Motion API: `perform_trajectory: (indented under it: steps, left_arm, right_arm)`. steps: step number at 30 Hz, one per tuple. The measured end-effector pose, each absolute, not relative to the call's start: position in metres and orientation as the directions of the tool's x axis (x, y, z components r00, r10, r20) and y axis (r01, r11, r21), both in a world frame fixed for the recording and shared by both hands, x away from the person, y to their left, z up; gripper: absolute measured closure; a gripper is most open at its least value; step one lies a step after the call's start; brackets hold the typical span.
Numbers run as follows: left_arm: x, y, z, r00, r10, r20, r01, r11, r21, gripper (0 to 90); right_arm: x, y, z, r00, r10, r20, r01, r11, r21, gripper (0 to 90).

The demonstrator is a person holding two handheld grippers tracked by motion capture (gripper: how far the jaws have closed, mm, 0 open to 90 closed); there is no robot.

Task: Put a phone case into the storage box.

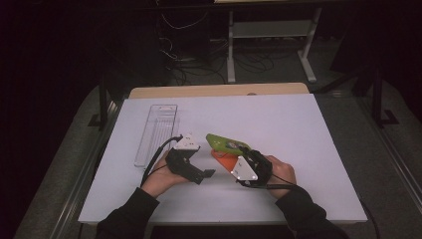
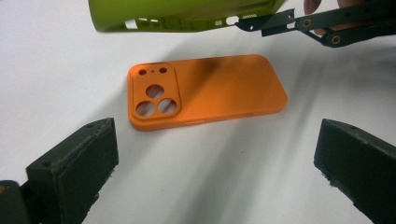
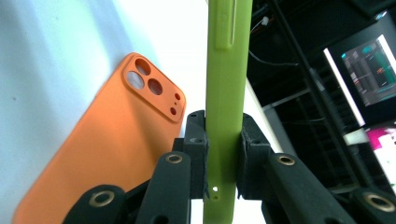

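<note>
An orange phone case (image 2: 205, 91) lies back up on the white table, its camera cut-outs towards the left of the left gripper view. My left gripper (image 2: 217, 168) is open, with its jaws wide apart just short of the case and nothing between them. My right gripper (image 3: 224, 154) is shut on the lower end of a lime-green phone case (image 3: 226, 93) and holds it on edge above the table. In the high view the green case (image 1: 226, 143) hangs over the orange case (image 1: 224, 158), with the left gripper (image 1: 209, 173) to their left and the right gripper (image 1: 241, 154) to their right.
A clear plastic tray (image 1: 157, 132) lies lengthwise on the white table top (image 1: 298, 149), left of the left hand. The wooden edge (image 1: 219, 90) of the table shows at the back. Beyond it are a dark floor, cables and a stand's legs.
</note>
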State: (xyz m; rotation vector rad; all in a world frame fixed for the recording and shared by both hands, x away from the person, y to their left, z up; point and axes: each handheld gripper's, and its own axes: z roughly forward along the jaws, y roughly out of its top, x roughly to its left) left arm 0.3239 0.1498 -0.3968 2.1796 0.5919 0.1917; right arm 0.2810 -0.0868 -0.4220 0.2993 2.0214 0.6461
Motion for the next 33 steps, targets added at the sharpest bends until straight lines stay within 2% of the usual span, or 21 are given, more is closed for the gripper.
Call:
perform_trajectory:
  steps: [1, 11, 19, 33]
  left_arm:
    - [0.324, 0.15, -0.397, 0.878, 0.474, -0.065, 0.345, -0.534, 0.771, 0.0]
    - [0.323, 0.148, -0.397, 0.881, 0.469, -0.062, 0.339, -0.536, 0.773, 0.0]
    - [0.321, 0.147, -0.397, 0.878, 0.476, -0.057, 0.34, -0.533, 0.775, 0.0]
    - [0.32, 0.146, -0.396, 0.872, 0.483, -0.083, 0.356, -0.507, 0.785, 0.0]
  right_arm:
    - [0.281, -0.086, -0.422, -0.528, 0.493, -0.691, -0.026, 0.804, 0.594, 75.5]
    - [0.288, -0.096, -0.414, -0.574, 0.579, -0.578, 0.053, 0.731, 0.68, 75.5]
    - [0.295, -0.103, -0.409, -0.636, 0.686, -0.352, 0.194, 0.585, 0.788, 75.5]
    - [0.302, -0.112, -0.406, -0.674, 0.73, -0.113, 0.326, 0.431, 0.841, 75.5]
